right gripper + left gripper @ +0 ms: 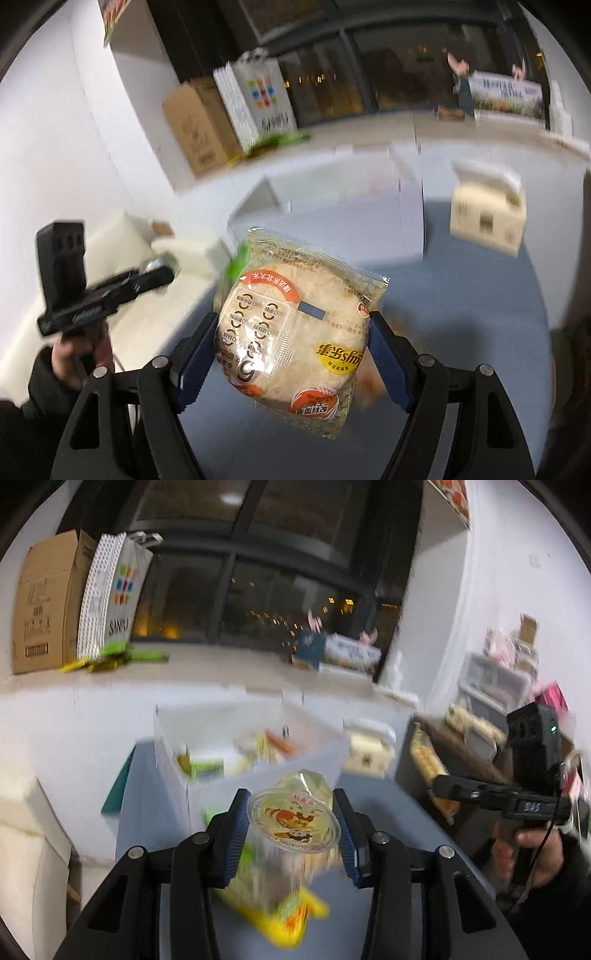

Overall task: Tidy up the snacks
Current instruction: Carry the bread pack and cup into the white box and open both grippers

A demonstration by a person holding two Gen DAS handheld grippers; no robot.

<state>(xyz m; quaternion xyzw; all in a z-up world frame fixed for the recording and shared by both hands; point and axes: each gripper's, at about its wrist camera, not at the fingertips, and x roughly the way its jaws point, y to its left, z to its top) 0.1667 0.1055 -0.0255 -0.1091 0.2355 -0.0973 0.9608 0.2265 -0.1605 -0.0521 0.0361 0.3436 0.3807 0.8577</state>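
My left gripper (291, 834) is shut on a clear jelly cup (293, 821) with a printed foil lid, held above the blue table. A yellow snack packet (291, 915) lies blurred below it. A white divided bin (255, 746) with several snacks stands just ahead. My right gripper (291, 354) is shut on a round rice cake packet (295, 332) with orange and yellow labels, held above the table. The same white bin (406, 221) lies ahead of it. The right gripper also shows at the right of the left wrist view (443, 786).
A cream carton (487, 218) stands on the table right of the bin. A cardboard box (48, 605) and a white shopping bag (110, 594) stand on the window ledge, with green packets (110, 657) beside them. A cluttered shelf (491, 686) is at far right.
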